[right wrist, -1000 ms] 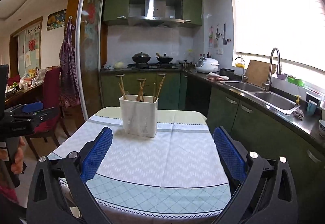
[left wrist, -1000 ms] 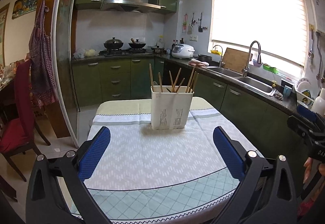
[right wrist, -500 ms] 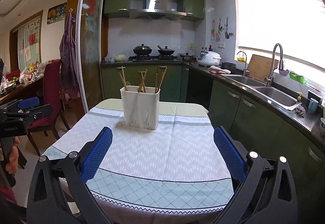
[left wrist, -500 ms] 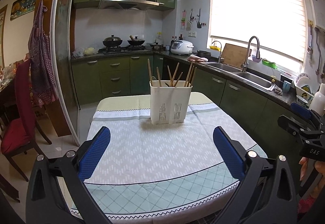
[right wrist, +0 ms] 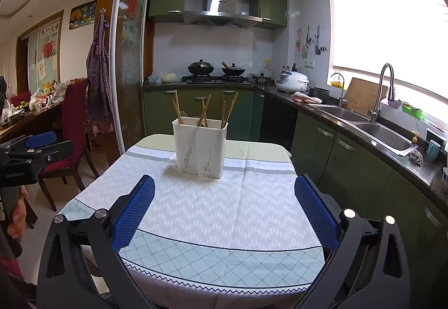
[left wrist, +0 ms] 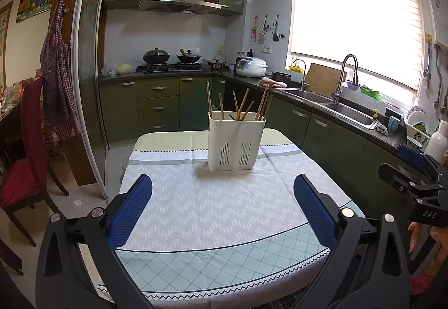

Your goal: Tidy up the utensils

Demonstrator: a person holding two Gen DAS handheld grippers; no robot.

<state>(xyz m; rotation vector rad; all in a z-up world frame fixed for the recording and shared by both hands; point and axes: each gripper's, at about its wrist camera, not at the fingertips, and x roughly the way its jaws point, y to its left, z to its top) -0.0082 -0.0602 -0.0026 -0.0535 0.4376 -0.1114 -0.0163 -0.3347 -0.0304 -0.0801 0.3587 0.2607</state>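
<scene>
A white slotted utensil holder (left wrist: 236, 141) stands toward the far end of the table, with several wooden chopsticks (left wrist: 243, 107) upright in it. It also shows in the right wrist view (right wrist: 199, 146), with the chopsticks (right wrist: 205, 110) in it. My left gripper (left wrist: 222, 197) is open and empty, held back above the table's near edge. My right gripper (right wrist: 224, 199) is open and empty, also back from the holder. The right gripper shows at the right edge of the left wrist view (left wrist: 414, 177); the left gripper shows at the left edge of the right wrist view (right wrist: 30, 152).
The table wears a white and pale green patterned cloth (left wrist: 218, 208). A green kitchen counter with a sink (left wrist: 344, 110) runs along the right. A red chair (left wrist: 25, 169) stands left of the table. A stove with pots (right wrist: 215, 71) is at the back.
Both grippers have drawn back and risen from the table, so the holder looks smaller and farther. Both stayed open and empty.
</scene>
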